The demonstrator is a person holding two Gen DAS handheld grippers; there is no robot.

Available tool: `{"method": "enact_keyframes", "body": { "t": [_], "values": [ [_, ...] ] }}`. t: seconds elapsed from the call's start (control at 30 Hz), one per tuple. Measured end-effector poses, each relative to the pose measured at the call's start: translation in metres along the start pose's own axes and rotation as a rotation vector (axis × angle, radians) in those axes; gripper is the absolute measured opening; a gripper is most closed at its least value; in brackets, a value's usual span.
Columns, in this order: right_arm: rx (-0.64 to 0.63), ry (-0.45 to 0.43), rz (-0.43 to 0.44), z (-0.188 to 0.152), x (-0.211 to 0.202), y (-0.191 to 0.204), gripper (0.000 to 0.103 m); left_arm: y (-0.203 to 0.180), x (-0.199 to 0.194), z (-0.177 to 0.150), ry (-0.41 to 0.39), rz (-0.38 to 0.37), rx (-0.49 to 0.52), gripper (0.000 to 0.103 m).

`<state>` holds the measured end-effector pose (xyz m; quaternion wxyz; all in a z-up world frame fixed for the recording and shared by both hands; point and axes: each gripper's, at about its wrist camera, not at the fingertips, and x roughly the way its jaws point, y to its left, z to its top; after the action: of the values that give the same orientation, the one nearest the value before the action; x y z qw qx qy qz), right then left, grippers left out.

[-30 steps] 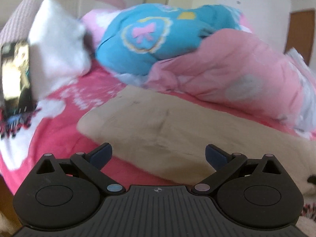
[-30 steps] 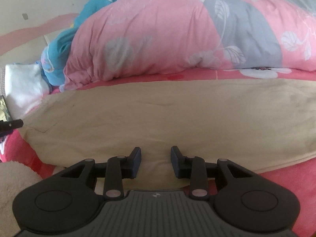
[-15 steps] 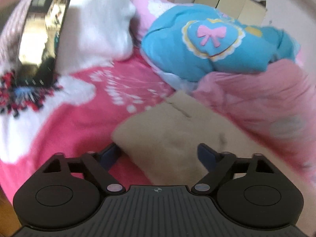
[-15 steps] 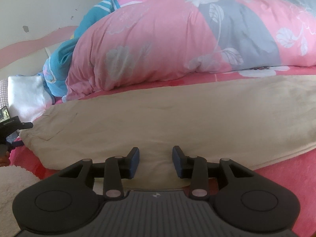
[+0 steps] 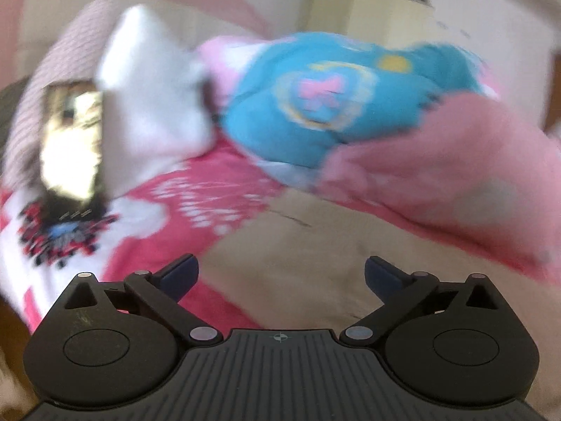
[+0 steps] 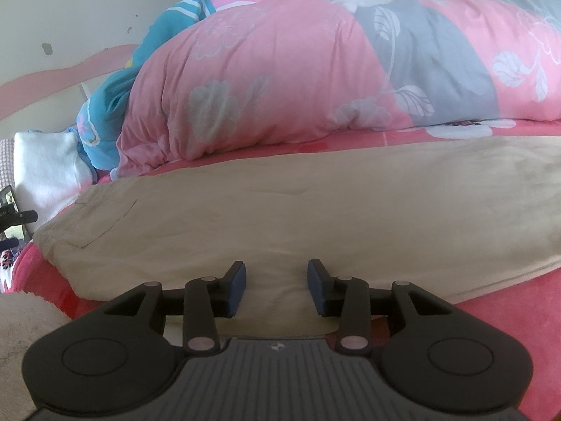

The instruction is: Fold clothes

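On the left, the left gripper (image 5: 281,275) hangs with its jaws spread wide over the end of the beige trousers (image 6: 298,207), which lie stretched lengthwise across the pink bedsheet (image 5: 196,210) in front of the heaped pink quilt (image 6: 280,80); that view is blurred, so the exact corner under it cannot be told. To the right, the right gripper (image 6: 277,289) sits with its jaws parted, gripping nothing, over the near long edge of the cloth. If a fold is coming, both should pinch every layer at the edge and lift level together, or the soft cloth will likely sag and crease.
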<state>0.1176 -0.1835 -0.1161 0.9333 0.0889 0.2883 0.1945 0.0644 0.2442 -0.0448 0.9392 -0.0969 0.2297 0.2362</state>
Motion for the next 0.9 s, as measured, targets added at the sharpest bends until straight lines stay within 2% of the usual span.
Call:
{"method": "enact_keyframes", "body": {
  "t": [0.17,0.23,0.33,0.5,0.63,0.77,0.9],
  "values": [
    [0.002,-0.001,0.005,0.0,0.0,-0.001,0.041,-0.035,0.0,-0.01,0.024,-0.04,0.158,0.102],
    [0.002,-0.002,0.004,0.0,-0.001,-0.001,0.041,-0.037,0.001,-0.022,0.008,-0.037,0.179,0.103],
    [0.0,0.001,0.0,0.0,-0.001,0.0,0.041,-0.022,0.0,-0.026,0.007,-0.084,0.127,0.103],
    [0.0,0.005,0.002,0.001,-0.001,0.0,0.041,-0.011,-0.006,-0.033,-0.001,-0.131,0.112,0.103],
    [-0.003,0.004,0.0,0.0,0.0,0.0,0.041,-0.006,-0.012,-0.032,-0.013,-0.143,0.087,0.103],
    [-0.005,0.01,0.003,0.002,0.0,0.0,0.041,-0.007,-0.022,-0.021,-0.064,-0.122,0.085,0.103],
    [-0.005,0.005,0.0,0.001,0.0,0.0,0.041,-0.018,-0.017,-0.011,-0.08,-0.151,0.107,0.103]
  ]
}}
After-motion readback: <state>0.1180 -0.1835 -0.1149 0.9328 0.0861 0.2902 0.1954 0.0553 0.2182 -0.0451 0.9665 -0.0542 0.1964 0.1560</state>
